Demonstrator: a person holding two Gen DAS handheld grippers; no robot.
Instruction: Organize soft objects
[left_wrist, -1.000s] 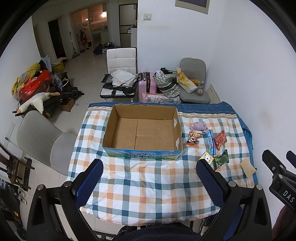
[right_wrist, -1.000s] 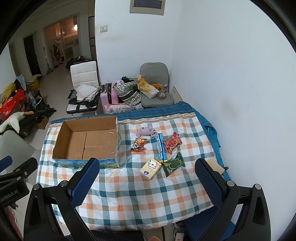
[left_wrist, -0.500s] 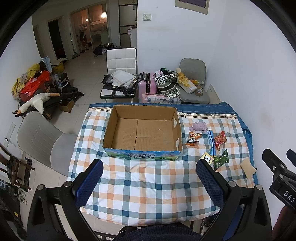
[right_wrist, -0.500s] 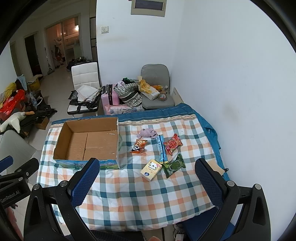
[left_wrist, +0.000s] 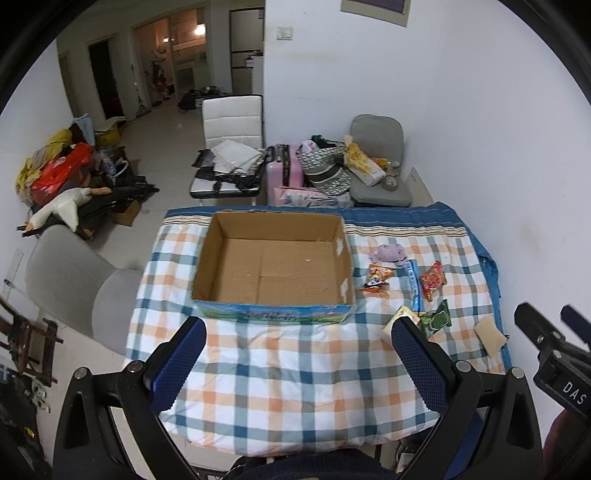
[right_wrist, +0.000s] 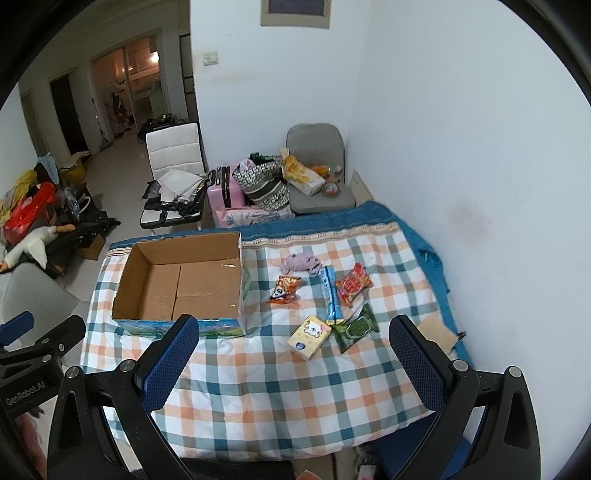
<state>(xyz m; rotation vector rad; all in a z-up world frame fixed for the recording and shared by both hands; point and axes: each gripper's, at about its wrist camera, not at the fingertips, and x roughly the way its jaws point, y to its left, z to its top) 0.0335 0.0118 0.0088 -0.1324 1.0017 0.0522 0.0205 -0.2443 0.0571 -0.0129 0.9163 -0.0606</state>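
Grippers left (left_wrist: 297, 354) and right (right_wrist: 293, 354) hover spread wide, holding nothing, above the checked table (right_wrist: 258, 387)

Home: chairs (left_wrist: 232, 118), suitcase (left_wrist: 286, 168)

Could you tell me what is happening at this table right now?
A person holds two open grippers above a checked tablecloth; neither the left gripper nor the right gripper grips anything. An empty cardboard box sits on the cloth. Beside it lie a purple soft toy, several snack packets and a small tissue pack, none packed yet.
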